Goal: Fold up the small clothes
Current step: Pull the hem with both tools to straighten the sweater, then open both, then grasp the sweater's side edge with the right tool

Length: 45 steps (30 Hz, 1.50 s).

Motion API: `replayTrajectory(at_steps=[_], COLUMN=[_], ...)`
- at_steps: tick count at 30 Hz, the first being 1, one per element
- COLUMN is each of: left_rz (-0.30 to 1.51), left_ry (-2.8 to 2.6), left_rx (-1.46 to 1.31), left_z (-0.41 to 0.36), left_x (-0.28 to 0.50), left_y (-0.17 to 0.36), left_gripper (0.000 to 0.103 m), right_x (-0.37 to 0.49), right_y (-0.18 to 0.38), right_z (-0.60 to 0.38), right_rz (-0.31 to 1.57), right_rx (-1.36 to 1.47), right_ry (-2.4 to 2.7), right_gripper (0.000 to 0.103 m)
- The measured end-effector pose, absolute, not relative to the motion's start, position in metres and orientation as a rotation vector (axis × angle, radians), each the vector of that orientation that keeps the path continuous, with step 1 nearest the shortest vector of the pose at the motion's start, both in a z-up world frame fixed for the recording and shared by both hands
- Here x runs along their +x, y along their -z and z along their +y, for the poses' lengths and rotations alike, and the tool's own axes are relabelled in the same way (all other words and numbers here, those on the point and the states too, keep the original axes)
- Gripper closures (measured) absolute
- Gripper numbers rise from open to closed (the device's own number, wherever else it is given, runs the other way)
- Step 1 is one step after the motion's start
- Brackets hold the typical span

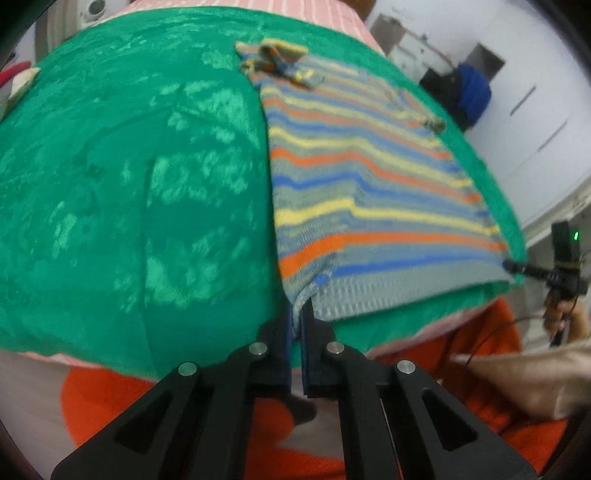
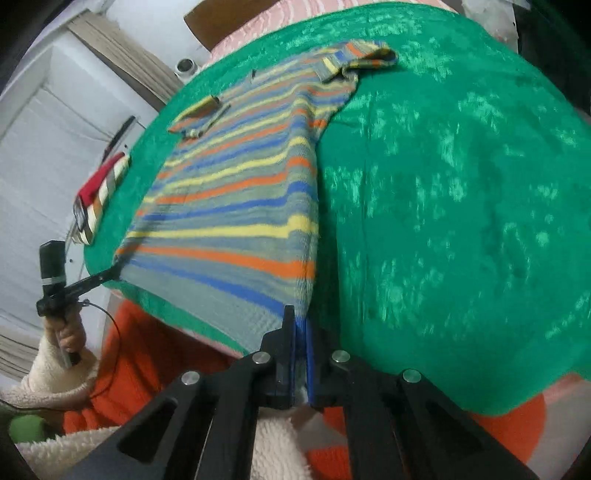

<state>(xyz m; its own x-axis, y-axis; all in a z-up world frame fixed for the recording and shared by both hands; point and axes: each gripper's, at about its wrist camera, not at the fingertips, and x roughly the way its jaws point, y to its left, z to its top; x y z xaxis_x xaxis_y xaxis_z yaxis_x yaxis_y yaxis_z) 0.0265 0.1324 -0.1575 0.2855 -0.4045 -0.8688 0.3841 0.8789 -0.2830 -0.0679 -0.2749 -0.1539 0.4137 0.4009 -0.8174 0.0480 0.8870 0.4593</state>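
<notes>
A small knitted sweater point(image 1: 362, 177) with orange, yellow, blue and grey stripes lies flat on a green cloth point(image 1: 129, 184), hem toward me, both sleeves folded in on top. In the left wrist view my left gripper point(image 1: 299, 314) is shut on the hem's near left corner, which bunches between the pads. At the right edge of that view my right gripper point(image 1: 511, 266) pinches the other hem corner. The right wrist view shows the same sweater point(image 2: 240, 206), my right gripper point(image 2: 300, 319) shut on the near right hem corner, and my left gripper point(image 2: 117, 266) nipping the far corner.
A folded stack of red and striped clothes point(image 2: 99, 199) lies at the green cloth's left edge point(image 2: 110, 229). A pink striped sheet point(image 1: 295, 11) lies beneath the cloth. An orange garment on the person's lap point(image 1: 147, 398) sits below the bed edge. White cupboards point(image 1: 535, 110) stand behind.
</notes>
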Motion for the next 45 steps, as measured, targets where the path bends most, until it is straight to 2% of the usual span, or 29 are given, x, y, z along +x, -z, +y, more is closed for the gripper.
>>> replayTrajectory(at_steps=[4,9,14,20,24,26,27,28,31,32,34,37,42,45], left_rz=[1.205,1.194,1.241,1.22,1.217,1.217,1.21,1.196,1.131,1.113,1.053,0.951,0.859,0.85], left_ry=[0.497,0.512,0.408,0.361,0.333,0.327,0.315,0.297,0.271,0.271,0.276,0.279,0.303,0.32], left_rx=[-0.006,0.028,0.122,0.174,0.179,0.192,0.212,0.235,0.255,0.24,0.201,0.158,0.114,0.118], left_z=[0.133,0.131,0.115,0.102,0.097,0.098,0.101,0.102,0.111,0.113,0.115,0.107,0.078,0.058], left_x=[0.021,0.007,0.021,0.022,0.02,0.012,0.008,0.002,-0.014,-0.017,-0.018,-0.011,0.016,0.033], left_y=[0.163,0.149,0.187,0.195,0.192,0.186,0.187,0.182,0.152,0.141,0.116,0.081,0.063,0.077], left_gripper=[0.103,0.103,0.103,0.103,0.097,0.086,0.072,0.063,0.057,0.054,0.039,0.027,0.014,0.014], right_x=[-0.062,-0.07,-0.058,-0.048,-0.051,-0.056,-0.06,-0.067,-0.091,-0.097,-0.108,-0.108,-0.088,-0.07], right_y=[0.19,0.167,0.188,0.208,0.21,0.207,0.205,0.202,0.19,0.184,0.167,0.138,0.108,0.106], right_z=[-0.268,-0.27,-0.261,-0.264,-0.263,-0.262,-0.262,-0.264,-0.272,-0.273,-0.275,-0.267,-0.237,-0.21], right_rz=[1.219,1.211,1.259,1.254,1.238,1.231,1.229,1.231,1.221,1.209,1.161,1.072,0.966,0.94], right_rx=[0.463,0.404,0.369,0.407,0.408,0.406,0.409,0.41,0.384,0.361,0.287,0.219,0.211,0.155], right_ry=[-0.166,-0.108,-0.071,-0.024,-0.011,-0.008,-0.006,0.0,0.035,0.054,0.094,0.083,-0.02,-0.076], right_gripper=[0.099,0.099,0.099,0.1,0.1,0.1,0.093,0.083,0.065,0.064,0.064,0.063,0.059,0.059])
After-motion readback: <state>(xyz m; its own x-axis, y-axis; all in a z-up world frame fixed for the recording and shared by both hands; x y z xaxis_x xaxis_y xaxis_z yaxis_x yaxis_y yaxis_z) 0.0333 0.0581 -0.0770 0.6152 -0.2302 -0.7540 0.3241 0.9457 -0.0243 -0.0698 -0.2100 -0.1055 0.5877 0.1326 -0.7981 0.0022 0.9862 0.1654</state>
